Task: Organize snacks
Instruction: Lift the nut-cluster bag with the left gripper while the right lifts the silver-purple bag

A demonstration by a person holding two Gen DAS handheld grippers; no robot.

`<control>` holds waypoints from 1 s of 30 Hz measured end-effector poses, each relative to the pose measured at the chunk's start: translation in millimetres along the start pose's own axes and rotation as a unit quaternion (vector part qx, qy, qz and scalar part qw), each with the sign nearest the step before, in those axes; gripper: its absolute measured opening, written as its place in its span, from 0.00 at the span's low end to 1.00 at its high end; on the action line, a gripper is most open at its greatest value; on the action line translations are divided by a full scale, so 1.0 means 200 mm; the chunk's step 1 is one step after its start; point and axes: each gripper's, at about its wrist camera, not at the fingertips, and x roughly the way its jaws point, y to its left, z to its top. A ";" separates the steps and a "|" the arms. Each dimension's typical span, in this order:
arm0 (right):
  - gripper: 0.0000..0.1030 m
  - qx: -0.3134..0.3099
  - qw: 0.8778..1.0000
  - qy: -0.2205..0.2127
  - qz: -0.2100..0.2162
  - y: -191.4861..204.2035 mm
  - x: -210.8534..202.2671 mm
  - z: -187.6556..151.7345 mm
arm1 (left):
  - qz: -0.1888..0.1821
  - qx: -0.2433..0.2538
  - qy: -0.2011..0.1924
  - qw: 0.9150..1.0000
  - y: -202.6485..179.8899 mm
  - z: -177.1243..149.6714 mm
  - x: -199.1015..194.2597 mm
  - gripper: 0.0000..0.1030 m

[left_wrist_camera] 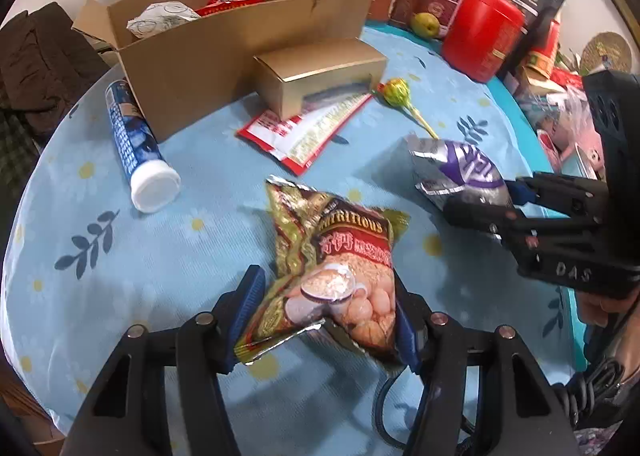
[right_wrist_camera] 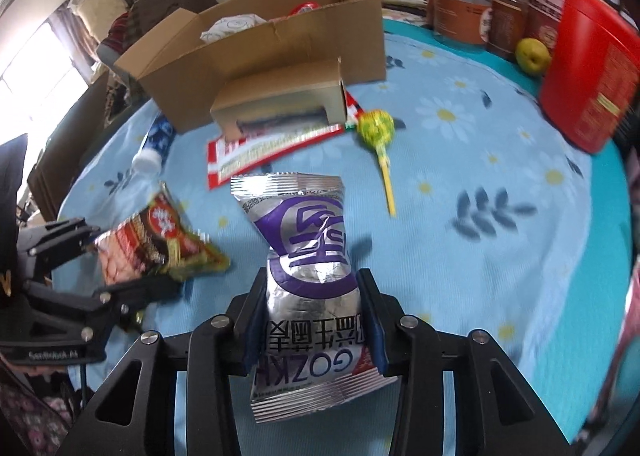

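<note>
My left gripper [left_wrist_camera: 326,290] is shut on a red and gold snack packet [left_wrist_camera: 336,260] and holds it over the blue flowered tablecloth [left_wrist_camera: 120,256]. My right gripper [right_wrist_camera: 314,292] is shut on a silver and purple snack packet [right_wrist_camera: 306,256]; it also shows in the left wrist view [left_wrist_camera: 460,175]. The left gripper with its packet [right_wrist_camera: 156,244] shows at the left of the right wrist view. An open cardboard box [left_wrist_camera: 224,39] with some snacks inside stands at the back. A green lollipop [right_wrist_camera: 376,127], a blue tube [left_wrist_camera: 134,143] and a flat red packet [left_wrist_camera: 304,127] lie on the cloth.
A small gold box [left_wrist_camera: 316,71] lies on the flat red packet, in front of the cardboard box. A red canister [left_wrist_camera: 482,31], a green fruit [left_wrist_camera: 426,24] and several jars [right_wrist_camera: 460,11] crowd the back right of the table.
</note>
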 end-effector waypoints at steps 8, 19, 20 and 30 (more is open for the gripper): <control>0.40 -0.001 1.000 0.015 -0.008 0.08 -0.08 -0.14 | -0.004 0.009 0.025 1.000 -0.06 -0.07 0.00 0.57; 0.50 0.006 1.000 0.011 -0.023 0.10 -0.09 -0.15 | 0.013 -0.015 0.013 1.000 -0.04 -0.06 -0.06 0.64; 0.50 0.006 1.000 0.010 -0.022 0.10 -0.09 -0.16 | 0.027 -0.017 0.008 0.999 -0.03 -0.06 -0.09 0.64; 0.56 -0.006 1.000 -0.002 -0.010 0.13 -0.11 -0.13 | 0.048 0.039 -0.044 0.997 -0.02 0.05 -0.24 0.64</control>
